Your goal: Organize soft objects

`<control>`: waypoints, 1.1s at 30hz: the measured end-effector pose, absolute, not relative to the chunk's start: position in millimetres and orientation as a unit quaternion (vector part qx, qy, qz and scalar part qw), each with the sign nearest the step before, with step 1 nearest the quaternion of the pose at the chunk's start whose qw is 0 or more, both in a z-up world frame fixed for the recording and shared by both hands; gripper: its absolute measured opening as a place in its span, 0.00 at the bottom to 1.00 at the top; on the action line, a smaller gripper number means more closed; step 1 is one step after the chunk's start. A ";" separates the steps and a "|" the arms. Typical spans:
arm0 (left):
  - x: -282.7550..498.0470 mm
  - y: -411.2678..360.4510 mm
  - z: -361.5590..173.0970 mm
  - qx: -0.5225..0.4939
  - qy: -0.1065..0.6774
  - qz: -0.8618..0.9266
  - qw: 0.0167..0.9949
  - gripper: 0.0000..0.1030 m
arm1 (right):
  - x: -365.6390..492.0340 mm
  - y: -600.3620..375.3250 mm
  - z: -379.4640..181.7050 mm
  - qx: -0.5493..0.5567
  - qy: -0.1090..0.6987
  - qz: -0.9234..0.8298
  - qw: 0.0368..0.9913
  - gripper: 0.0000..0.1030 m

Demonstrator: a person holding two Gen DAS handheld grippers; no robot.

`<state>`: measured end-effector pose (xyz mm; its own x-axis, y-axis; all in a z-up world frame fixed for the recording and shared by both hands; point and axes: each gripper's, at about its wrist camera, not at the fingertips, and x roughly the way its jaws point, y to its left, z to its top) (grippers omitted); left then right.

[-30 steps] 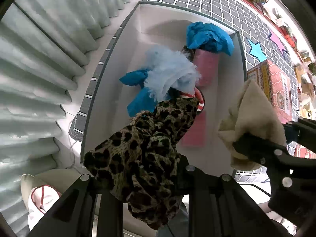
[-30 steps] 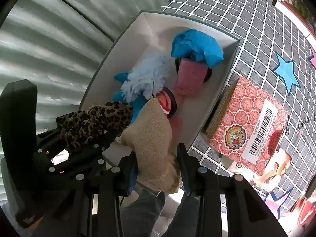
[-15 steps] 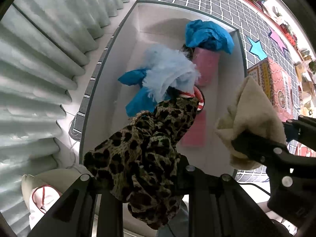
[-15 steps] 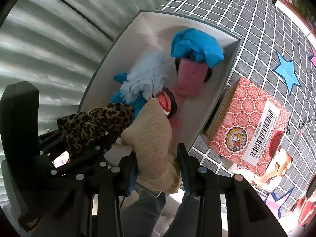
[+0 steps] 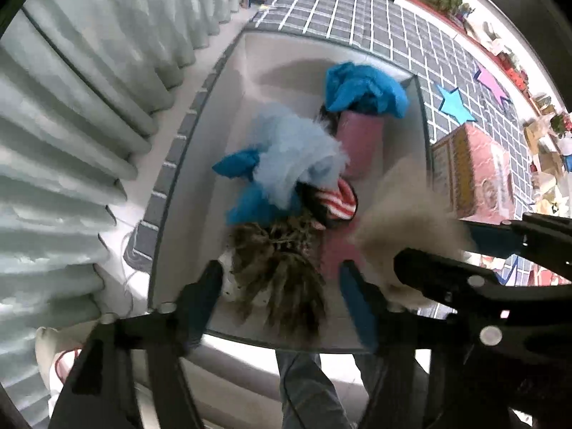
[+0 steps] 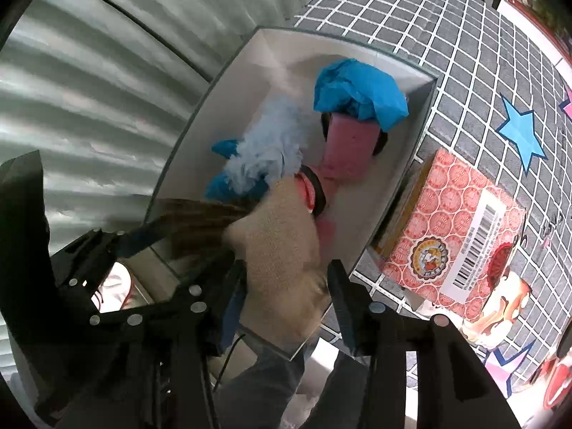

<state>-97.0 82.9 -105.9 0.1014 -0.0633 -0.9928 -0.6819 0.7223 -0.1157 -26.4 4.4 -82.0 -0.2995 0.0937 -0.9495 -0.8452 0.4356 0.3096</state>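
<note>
Both grippers are hanging over an open white storage box [image 5: 221, 114] on a grey grid-patterned mat [image 6: 464, 35]. The left gripper [image 5: 280, 279] is pointing straight down with its jaws standing wide apart, having just been opening; the leopard-print cloth [image 5: 282, 271] is blurred between them, clear of both pads, over the box's near end at 6 o'clock. The right gripper [image 6: 286, 286] has also just been opening its jaws; the beige knitted cloth [image 6: 282, 246] is sitting between them, and whether the pads are pressing on it I cannot tell. Inside the box, a bright blue cloth [image 5: 364, 89] is lying at 1 o'clock over a pink item [image 5: 361, 143], a pale blue fluffy piece [image 5: 293, 153] at centre, and a red-and-white striped piece [image 5: 336, 202] just beside it. A red patterned carton [image 6: 454, 228] is standing at 3 o'clock outside the box.
</note>
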 end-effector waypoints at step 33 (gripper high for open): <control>-96.1 97.6 -76.5 -0.280 0.638 0.246 0.674 0.83 | -16.7 14.4 -36.6 -0.306 0.616 0.439 0.578 0.99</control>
<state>-96.1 97.6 -76.5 0.0659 -0.0259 -0.9975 -0.6882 0.7226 -0.0642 -16.7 14.4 -36.6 -0.1453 0.1300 -0.9808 -0.8843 0.4276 0.1876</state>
